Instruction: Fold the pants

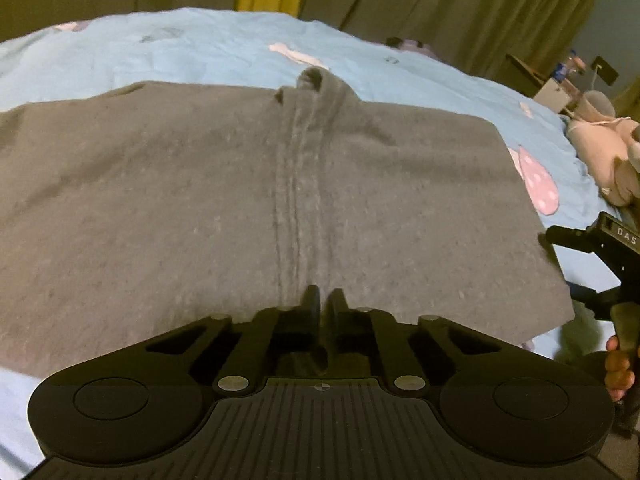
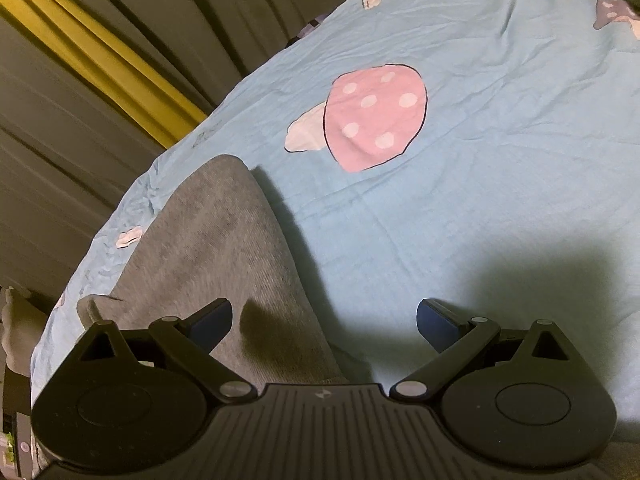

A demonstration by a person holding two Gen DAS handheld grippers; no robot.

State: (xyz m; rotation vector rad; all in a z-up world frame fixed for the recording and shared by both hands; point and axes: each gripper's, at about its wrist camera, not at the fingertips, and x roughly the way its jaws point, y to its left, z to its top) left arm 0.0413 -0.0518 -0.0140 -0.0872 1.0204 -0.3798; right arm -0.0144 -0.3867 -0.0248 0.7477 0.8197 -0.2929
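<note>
Left gripper (image 1: 324,300) pinching the grey pants (image 1: 280,200) on the bed (image 1: 200,48).
Its jaws are closing on the near edge, likely for folding; the right gripper (image 2: 324,320) is hovering wide open beside the pants.

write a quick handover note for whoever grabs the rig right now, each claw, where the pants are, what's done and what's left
Left claw: fingers nearly together at the near edge of the grey pants, on the centre seam; whether cloth is pinched cannot be told.
Right claw: open, empty, over the pants' right edge and the blue bedsheet.
Pants: lying flat on the bed, apparently already folded into a rectangle.
Left: probably another fold, then smoothing; check the left claw's grip first.
</note>
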